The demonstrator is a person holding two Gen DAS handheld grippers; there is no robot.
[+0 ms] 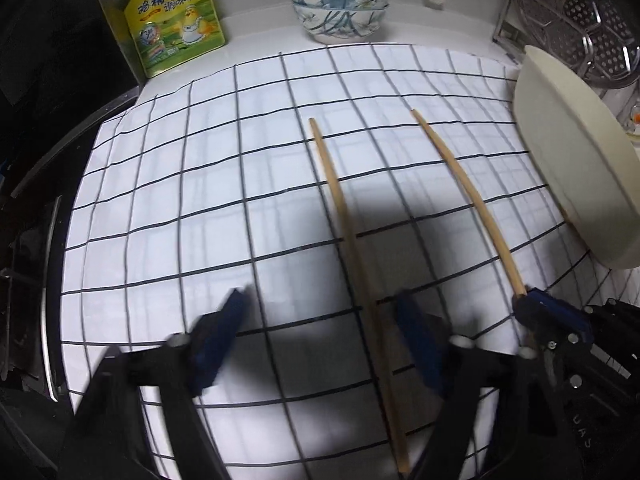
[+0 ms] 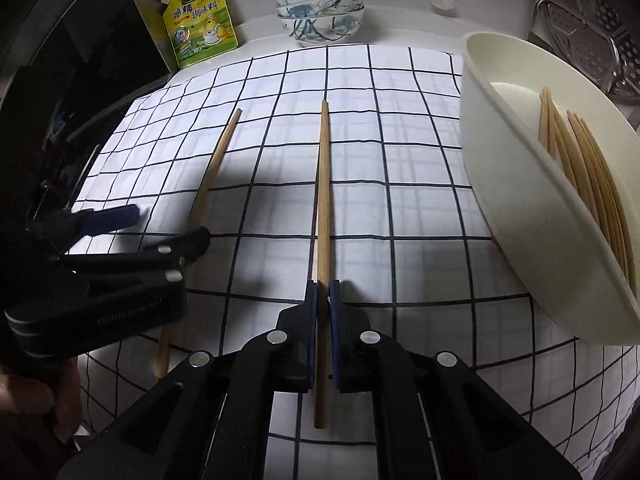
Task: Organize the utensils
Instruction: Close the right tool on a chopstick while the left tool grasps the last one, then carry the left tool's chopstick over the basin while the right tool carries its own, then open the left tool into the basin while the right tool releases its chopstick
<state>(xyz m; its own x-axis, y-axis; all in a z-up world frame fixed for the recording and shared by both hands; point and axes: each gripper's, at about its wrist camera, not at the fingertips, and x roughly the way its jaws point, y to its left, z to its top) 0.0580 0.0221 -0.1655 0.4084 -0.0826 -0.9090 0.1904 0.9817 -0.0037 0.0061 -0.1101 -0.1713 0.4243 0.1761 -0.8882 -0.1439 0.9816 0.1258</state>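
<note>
Left wrist view: the left gripper (image 1: 320,300) hangs over the checked cloth (image 1: 200,200) with its jaws apart and nothing pressed between them. One chopstick (image 1: 352,248) lies on the cloth just inside its right-hand finger. A second chopstick (image 1: 464,196) lies nearer the cream bowl (image 1: 576,168), its near end in the right gripper (image 1: 532,300).

Right wrist view: the right gripper (image 2: 323,292) is clamped tight on the second chopstick (image 2: 324,200), which points up the cloth (image 2: 400,160) beside the cream bowl (image 2: 500,160). That bowl holds more chopsticks (image 2: 588,168). The first chopstick (image 2: 212,172) lies farther from the bowl, under the left gripper (image 2: 172,224), whose jaws stand apart.
</note>
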